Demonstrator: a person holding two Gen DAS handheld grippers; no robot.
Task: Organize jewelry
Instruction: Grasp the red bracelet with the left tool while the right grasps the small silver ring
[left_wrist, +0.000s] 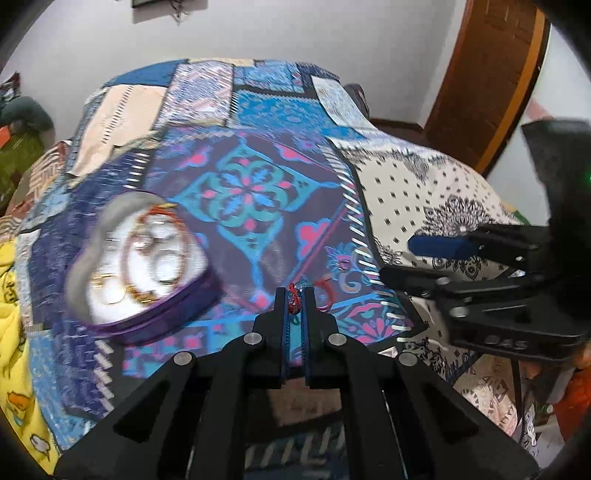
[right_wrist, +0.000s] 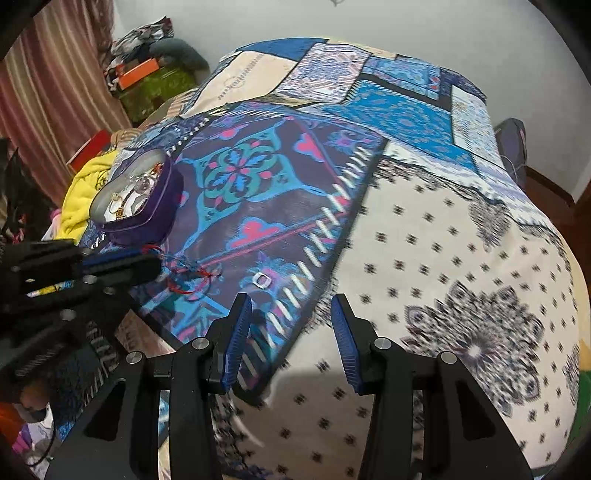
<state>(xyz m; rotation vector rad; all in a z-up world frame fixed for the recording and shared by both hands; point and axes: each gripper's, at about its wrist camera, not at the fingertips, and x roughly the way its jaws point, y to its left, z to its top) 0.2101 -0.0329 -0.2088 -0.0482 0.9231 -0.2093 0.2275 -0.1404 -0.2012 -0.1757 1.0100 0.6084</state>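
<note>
Left wrist view: the left gripper (left_wrist: 295, 295) is clenched on a red thread bracelet (left_wrist: 294, 300), pinched at the very tips of its blue pads. The bracelet's red loop trails onto the patchwork bedspread (left_wrist: 243, 184) just right of the tips. The purple heart-shaped jewelry box (left_wrist: 147, 266) sits open on the bedspread, near the gripper and to its left. Its white inside holds bangles and rings (left_wrist: 155, 251), blurred. A small silver ring (left_wrist: 345, 264) lies on the bedspread beyond the box, on the gripper's far side. The right gripper (left_wrist: 436, 258) enters from the right edge, well apart from the box.

Right wrist view: the right gripper (right_wrist: 291, 339) is released, fingers spread, with only cloth between them. It hangs over the seam where the blue patch meets the cream dotted patch. The silver ring (right_wrist: 261, 280) lies just ahead of its left finger. The box (right_wrist: 140, 199) is farther off, up and left. The left gripper (right_wrist: 147, 264) sits just below the box, with the red thread (right_wrist: 188, 280) bunched at its tips.
</note>
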